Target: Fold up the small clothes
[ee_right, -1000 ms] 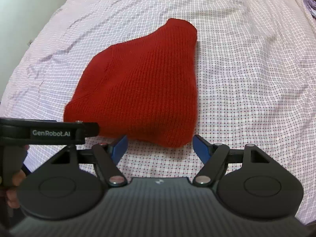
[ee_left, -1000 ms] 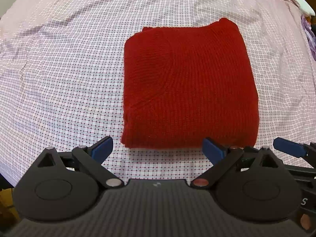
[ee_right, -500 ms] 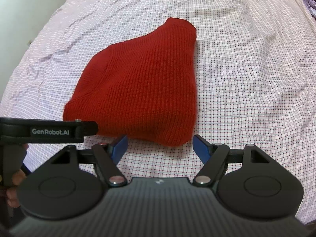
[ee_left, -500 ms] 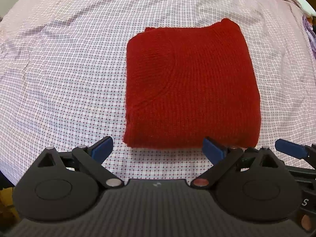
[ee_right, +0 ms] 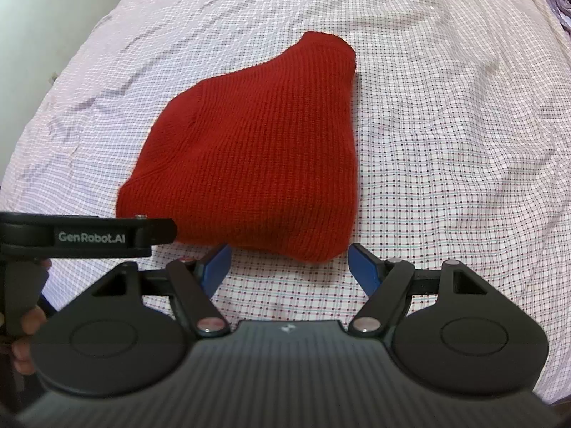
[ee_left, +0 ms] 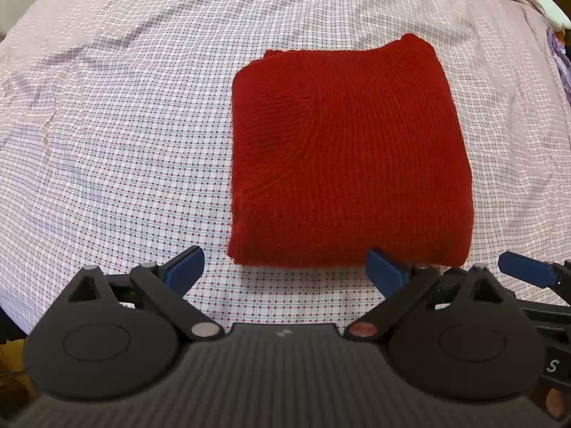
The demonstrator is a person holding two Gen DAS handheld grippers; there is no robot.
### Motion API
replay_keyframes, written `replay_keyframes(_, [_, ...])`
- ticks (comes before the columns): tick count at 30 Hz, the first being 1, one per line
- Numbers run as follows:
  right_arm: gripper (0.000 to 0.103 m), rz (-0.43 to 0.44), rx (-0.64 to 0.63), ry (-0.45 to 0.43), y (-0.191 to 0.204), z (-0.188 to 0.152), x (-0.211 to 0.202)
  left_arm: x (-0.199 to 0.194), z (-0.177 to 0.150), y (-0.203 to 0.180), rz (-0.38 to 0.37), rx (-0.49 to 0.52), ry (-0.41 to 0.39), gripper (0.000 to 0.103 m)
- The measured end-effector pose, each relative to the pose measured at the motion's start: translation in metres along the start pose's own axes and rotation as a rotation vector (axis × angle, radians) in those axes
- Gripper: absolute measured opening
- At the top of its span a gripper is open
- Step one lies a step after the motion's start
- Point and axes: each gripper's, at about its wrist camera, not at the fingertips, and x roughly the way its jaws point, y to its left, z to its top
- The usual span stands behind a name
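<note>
One ribbed red knit square (ee_left: 349,157)

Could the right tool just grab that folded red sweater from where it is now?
Probably yes. The right tool is open and empty, the red sweater's near edge lies just ahead of its fingertips on the checked sheet, and nothing sits between them.

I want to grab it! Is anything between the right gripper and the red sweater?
No. Only bare checked bedsheet lies between the open right gripper and the folded red sweater, seen in the right wrist view.

Purple cloth (ee_left: 559,57) at the edge — cut off.
</note>
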Motion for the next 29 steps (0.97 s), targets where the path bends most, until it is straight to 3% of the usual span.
replay_keyframes(29, [0.074,0.001,-0.001,0.001,0.0000,-0.0005,0.0036,0.0052,-0.0003,0.0001,0.002,-0.033,0.024,0.099])
